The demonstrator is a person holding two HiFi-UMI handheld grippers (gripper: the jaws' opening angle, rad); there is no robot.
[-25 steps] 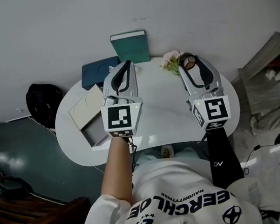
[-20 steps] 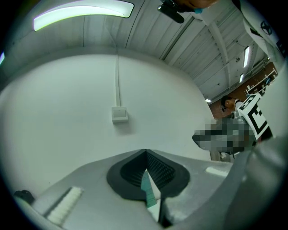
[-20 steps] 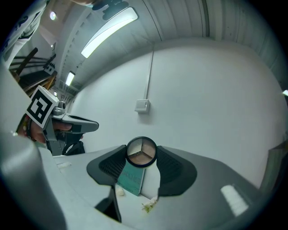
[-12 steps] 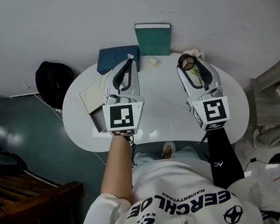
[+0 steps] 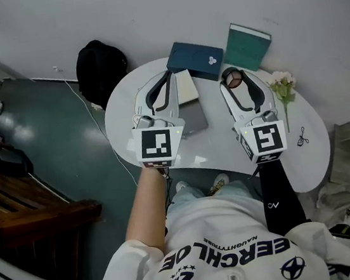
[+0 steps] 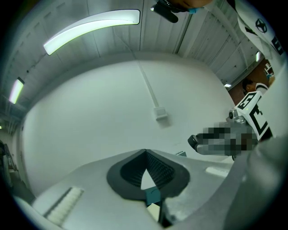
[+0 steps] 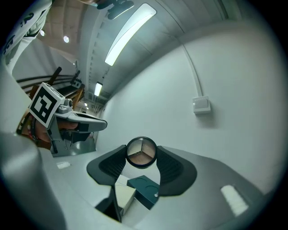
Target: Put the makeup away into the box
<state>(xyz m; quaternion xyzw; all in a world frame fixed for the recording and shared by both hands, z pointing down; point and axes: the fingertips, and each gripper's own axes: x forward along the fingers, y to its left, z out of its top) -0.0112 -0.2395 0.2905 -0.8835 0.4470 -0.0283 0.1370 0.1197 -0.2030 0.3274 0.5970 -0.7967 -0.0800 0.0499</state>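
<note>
While right tongs (image 7: 141, 158) pinch round compact (image 7: 141, 152), left tongs (image 6: 145, 153) pressed together, empty, both over white table (image 5: 218, 140).

Both grippers level over the table (image 5: 215, 131), side by side. Left gripper (image 5: 167, 74): jaw tips together, nothing held. Right gripper (image 5: 235, 76): clamped on round compact (image 7: 141, 152) — left forearm (image 5: 146, 204) bare.

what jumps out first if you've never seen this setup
The round compact with three powder shades, pinched in the right tool above the white table. Then the left tool beside it, shut and empty, and the dark blue box at the table's far edge by the wall.
</note>
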